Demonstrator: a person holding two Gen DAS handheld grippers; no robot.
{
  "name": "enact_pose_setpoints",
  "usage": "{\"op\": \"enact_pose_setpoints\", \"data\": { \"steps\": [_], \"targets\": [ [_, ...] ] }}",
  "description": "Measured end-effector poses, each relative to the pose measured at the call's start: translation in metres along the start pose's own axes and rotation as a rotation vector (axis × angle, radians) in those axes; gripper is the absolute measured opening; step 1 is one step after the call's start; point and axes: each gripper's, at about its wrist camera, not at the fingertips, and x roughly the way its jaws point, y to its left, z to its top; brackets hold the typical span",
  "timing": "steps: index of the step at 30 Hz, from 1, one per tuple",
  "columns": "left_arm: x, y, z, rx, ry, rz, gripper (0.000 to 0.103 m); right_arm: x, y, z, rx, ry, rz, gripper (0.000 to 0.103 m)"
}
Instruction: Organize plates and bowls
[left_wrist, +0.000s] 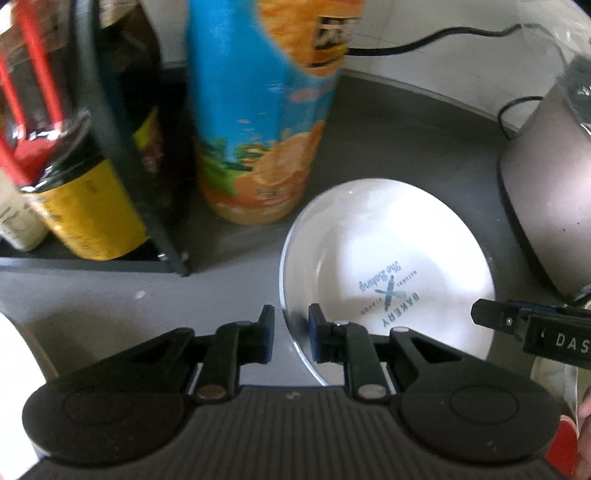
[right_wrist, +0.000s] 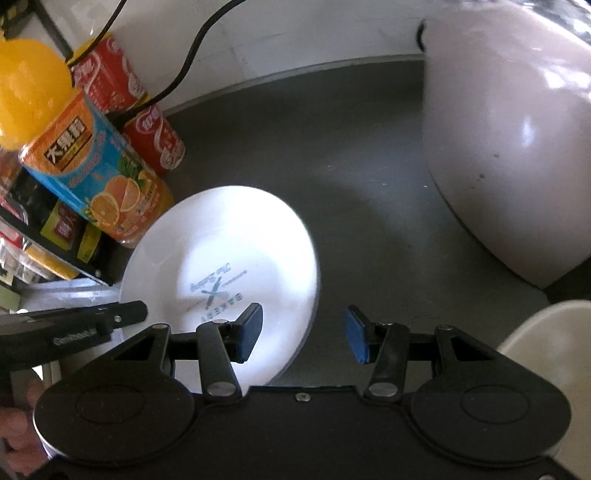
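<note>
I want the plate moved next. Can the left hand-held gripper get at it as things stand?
Probably yes: the left hand-held gripper already has its fingers either side of the plate rim, not yet closed, with nothing between.

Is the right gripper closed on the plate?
No. In the right wrist view the right gripper is open, its blue pads wide apart, with only the left pad over the white plate.

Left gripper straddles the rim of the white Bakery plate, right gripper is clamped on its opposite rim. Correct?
Not quite. The left gripper does straddle the rim of the white Bakery plate, but the right gripper isn't clamped: the right wrist view shows its jaws wide open, one pad over the plate, the other over bare countertop.
</note>
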Motion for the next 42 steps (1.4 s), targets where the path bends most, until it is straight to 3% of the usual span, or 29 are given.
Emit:
{"op": "enact_pose_setpoints", "data": {
  "steps": [7,11,16,18,22,27,42],
  "targets": [
    [-0.008,0.013,-0.007,-0.009,-0.002,0.005,0.018,0.014,0.006,0.004,-0.038,0.038,0.016,0.048],
    [-0.002,0.005,-0.002,0.004,0.012,0.018,0.018,0.026,0.006,0.006,-0.029,0.109,0.003,0.035],
    [0.006,0.001,0.004,-0.021,0.035,0.014,0.018,0.030,0.010,0.009,-0.037,0.095,0.021,0.030],
    [0.011,0.004,0.006,-0.053,0.059,-0.007,0.019,0.033,0.010,0.012,-0.026,0.091,0.026,0.024],
    [0.018,0.009,0.012,-0.118,0.092,-0.011,0.020,0.037,0.012,0.019,0.005,0.089,0.012,0.023],
    [0.016,0.009,0.007,-0.118,0.091,-0.010,0.019,0.031,0.005,0.015,-0.007,0.070,0.023,0.017],
    [-0.006,0.025,-0.007,-0.121,0.076,-0.041,0.016,0.005,0.018,-0.007,-0.060,0.030,0.028,0.015]
  ]
}}
